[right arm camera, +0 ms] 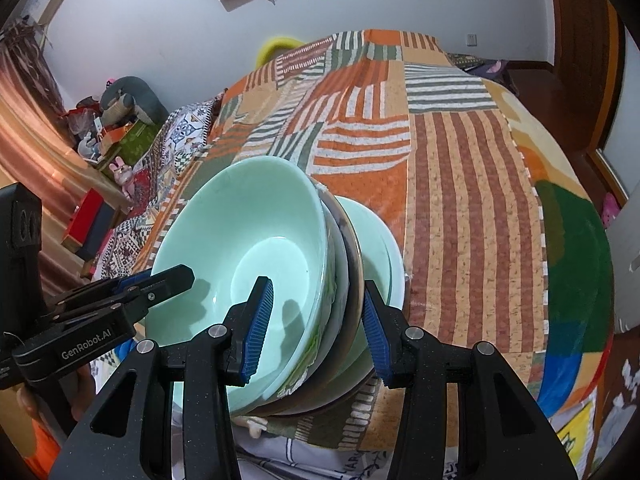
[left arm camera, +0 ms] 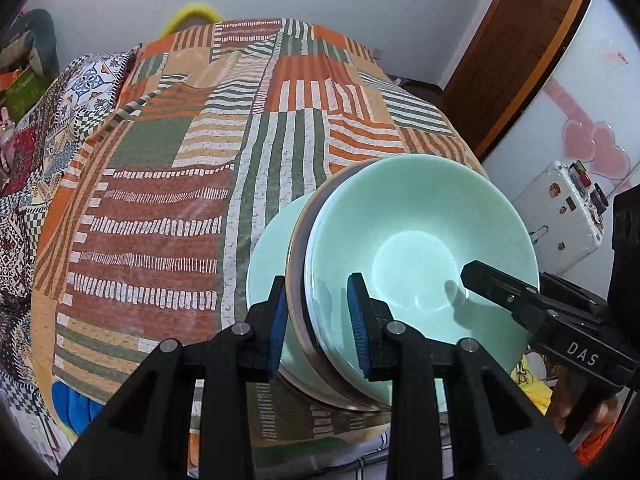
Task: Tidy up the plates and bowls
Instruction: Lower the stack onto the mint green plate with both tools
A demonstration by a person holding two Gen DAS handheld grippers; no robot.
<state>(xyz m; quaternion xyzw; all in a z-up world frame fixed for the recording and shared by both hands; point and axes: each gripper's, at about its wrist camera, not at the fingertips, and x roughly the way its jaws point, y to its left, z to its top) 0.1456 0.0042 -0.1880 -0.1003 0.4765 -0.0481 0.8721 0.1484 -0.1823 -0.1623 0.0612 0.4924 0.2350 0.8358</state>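
Note:
A tilted stack of dishes is held over the patchwork bedspread [left arm camera: 160, 200]: a pale green bowl [left arm camera: 420, 248] on top, with brown and patterned dishes [left arm camera: 298, 280] nested under it. My left gripper [left arm camera: 318, 322] is shut on the stack's left rim, one pad inside the green bowl and one under the brown dish. My right gripper [right arm camera: 316, 322] is shut on the opposite rim of the same stack [right arm camera: 248, 240]. A pale green plate [left arm camera: 268, 248] shows just beneath the stack; I cannot tell whether they touch. Each gripper appears in the other's view, the right gripper [left arm camera: 480, 278] and the left gripper [right arm camera: 176, 276].
The bedspread [right arm camera: 460, 200] covers a bed that fills both views. Patterned pillows [left arm camera: 92, 80] lie at its far left side. A white case with stickers [left arm camera: 560, 216] stands by the wall on the right. Toys and boxes [right arm camera: 120, 128] crowd a low shelf on the left.

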